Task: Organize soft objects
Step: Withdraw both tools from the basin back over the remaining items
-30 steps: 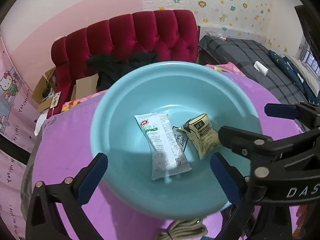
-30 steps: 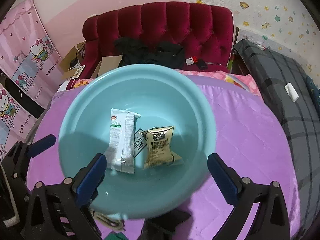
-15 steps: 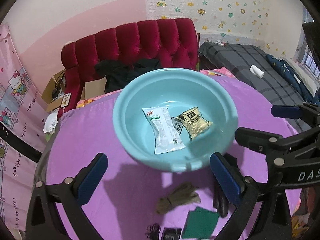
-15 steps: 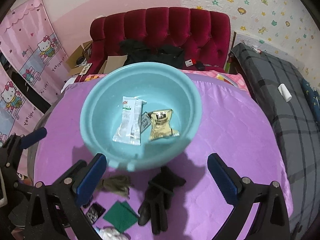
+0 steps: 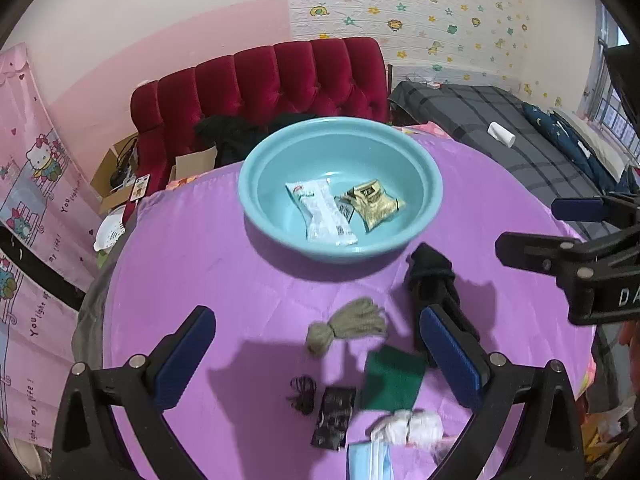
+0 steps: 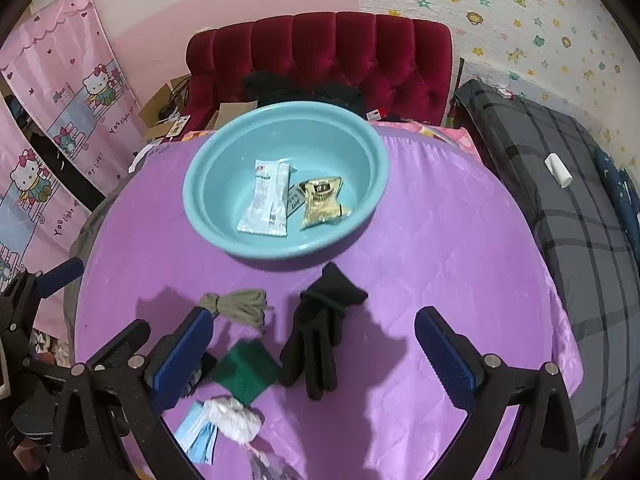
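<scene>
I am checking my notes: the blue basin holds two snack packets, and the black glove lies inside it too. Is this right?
Not quite. The blue basin does hold two snack packets, but the right wrist view shows the black glove outside it, on the purple cloth.

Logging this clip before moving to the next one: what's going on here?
A person holds two handheld grippers, left gripper and right gripper, both open and empty, above a purple table. The teal basin holds a white snack packet and a gold packet. Outside it lie black gloves, an olive cord bundle, a green cloth and blue face masks.
</scene>
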{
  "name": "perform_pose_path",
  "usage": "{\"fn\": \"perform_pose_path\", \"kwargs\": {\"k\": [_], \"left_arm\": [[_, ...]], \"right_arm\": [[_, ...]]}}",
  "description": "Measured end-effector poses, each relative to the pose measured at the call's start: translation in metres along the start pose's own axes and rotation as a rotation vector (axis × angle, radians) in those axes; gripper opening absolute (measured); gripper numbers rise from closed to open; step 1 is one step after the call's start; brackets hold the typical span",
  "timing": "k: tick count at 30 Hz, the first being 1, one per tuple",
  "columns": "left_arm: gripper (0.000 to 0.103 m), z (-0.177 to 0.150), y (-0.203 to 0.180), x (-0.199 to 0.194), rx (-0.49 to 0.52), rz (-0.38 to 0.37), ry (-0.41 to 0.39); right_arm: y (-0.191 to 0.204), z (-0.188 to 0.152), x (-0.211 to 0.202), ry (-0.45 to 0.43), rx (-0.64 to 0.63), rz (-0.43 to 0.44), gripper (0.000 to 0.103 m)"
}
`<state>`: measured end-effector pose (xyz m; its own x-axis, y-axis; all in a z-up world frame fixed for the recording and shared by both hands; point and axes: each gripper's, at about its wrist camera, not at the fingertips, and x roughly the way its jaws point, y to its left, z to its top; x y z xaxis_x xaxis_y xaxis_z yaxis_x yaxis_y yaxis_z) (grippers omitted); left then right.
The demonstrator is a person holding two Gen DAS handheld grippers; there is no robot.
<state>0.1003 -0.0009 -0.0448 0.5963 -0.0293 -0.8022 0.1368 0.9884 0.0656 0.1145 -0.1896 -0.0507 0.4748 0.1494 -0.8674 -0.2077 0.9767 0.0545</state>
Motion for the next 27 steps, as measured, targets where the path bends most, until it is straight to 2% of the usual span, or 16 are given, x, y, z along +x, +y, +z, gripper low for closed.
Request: {"fn": "perform_pose_path", "kwargs": {"k": [8,11,18,27], "left_arm": [[0.103,-0.036,-0.001,-0.022,0.001,0.007,-0.008],[0.103,-0.052,0.001,-0.026,-0.013,-0.013,0.003],[0.103,-0.082,-0.005,-0.032,-0.001,-0.019,0.02],[0.103,-0.111,-0.013,-0.033,0.008,-0.063,0.051]], "right_arm": [[0.006,-0.035,-0.016,-0.017,0.003,-0.006,0.103],[0.008,-0.048,-0.02,-0.014,0.009,-0.007,0.103],[0.015,-0.078,-0.02,-0.007,0.017,-0.027,0.103],[0.018,-0.107,-0.015,0.029,0.04,-0.039,0.103]]}}
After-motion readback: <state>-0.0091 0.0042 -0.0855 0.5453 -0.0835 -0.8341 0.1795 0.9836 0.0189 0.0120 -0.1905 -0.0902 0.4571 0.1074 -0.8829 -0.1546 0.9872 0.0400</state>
